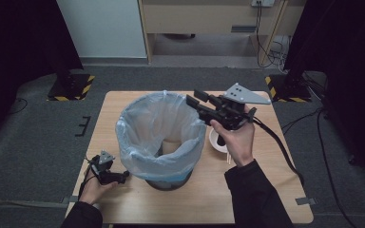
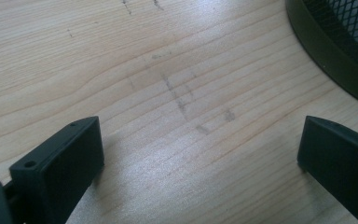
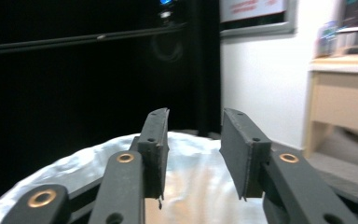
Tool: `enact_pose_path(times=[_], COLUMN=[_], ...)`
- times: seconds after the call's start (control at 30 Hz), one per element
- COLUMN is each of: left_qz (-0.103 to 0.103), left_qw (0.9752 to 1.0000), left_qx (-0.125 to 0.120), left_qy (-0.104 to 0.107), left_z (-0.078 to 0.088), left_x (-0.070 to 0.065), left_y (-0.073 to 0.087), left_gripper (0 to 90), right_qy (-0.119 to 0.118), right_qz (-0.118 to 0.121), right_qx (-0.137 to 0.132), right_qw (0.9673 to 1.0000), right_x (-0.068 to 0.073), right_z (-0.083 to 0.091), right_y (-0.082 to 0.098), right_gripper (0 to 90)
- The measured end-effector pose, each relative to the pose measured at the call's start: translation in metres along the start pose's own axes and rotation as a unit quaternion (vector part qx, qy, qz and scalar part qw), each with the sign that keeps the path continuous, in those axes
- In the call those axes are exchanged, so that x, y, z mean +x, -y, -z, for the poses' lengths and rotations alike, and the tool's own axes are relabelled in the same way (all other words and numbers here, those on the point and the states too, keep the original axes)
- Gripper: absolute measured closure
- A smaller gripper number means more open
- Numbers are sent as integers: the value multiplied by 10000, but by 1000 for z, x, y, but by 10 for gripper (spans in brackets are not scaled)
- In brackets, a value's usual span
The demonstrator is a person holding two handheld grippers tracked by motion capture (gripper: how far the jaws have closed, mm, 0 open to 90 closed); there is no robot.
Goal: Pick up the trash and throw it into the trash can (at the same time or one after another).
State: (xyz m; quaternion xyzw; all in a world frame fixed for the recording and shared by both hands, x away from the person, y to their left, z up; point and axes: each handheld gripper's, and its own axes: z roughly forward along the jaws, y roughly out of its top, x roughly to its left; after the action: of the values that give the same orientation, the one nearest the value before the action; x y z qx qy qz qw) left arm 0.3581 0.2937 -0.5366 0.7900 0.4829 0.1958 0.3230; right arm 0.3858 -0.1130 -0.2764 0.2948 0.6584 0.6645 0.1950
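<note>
From high up we see a round bin (image 1: 164,178) in the middle of the wooden table (image 1: 209,199). A thin blue bag (image 1: 138,133) lines the bin and folds over its rim.

Our right gripper (image 1: 193,101) is up in the air at the far right edge of the bag, pointing over the open mouth. In the right gripper view the two black jaws stand apart with a gap between them, and nothing sits in the gap. That view looks across the crinkly top of the bag (image 3: 74,168) toward a dark curtain and a white wall, which we cannot see this way from above.

The high view shows a small white bowl (image 1: 215,142) on the table just beside the bin, partly under our right hand (image 1: 235,140).

Our left gripper (image 1: 123,175) lies low on the table, close to the bottom of the bin. In the left gripper view its jaws are wide apart with only bare wood (image 2: 168,93) between them. In the top corner we see the dark mesh side of the bin (image 2: 340,51), which the bag hides from above.
</note>
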Motion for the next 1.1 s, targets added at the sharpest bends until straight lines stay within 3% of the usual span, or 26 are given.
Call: enact_pose_path(times=[0.13, 0.17, 0.23, 0.4, 0.7, 1.1], left_qz=[-2, -1, -1, -3, -5, -7], left_qw=[10000, 10000, 10000, 10000, 10000, 10000], left_qx=[2, 2, 1, 2, 4, 10], left_qy=[-2, -2, -3, -4, -5, -7], left_z=[0, 0, 0, 0, 0, 0], left_x=[0, 0, 0, 0, 0, 0], left_y=[0, 0, 0, 0, 0, 0], left_gripper=[0, 0, 0, 0, 0, 0], right_qy=[605, 605, 893, 1326, 1811, 2373], right_qz=[-32, -32, -21, -126, -363, -572], right_qx=[-97, -97, -76, 21, 285, 819], right_qw=[9981, 9981, 9960, 9911, 9824, 9663], right_x=[-23, -23, -33, -57, -89, -118], right_z=[27, 27, 38, 58, 73, 73], right_y=[-2, -2, 0, 12, 49, 101], right_gripper=[551, 551, 546, 535, 492, 465])
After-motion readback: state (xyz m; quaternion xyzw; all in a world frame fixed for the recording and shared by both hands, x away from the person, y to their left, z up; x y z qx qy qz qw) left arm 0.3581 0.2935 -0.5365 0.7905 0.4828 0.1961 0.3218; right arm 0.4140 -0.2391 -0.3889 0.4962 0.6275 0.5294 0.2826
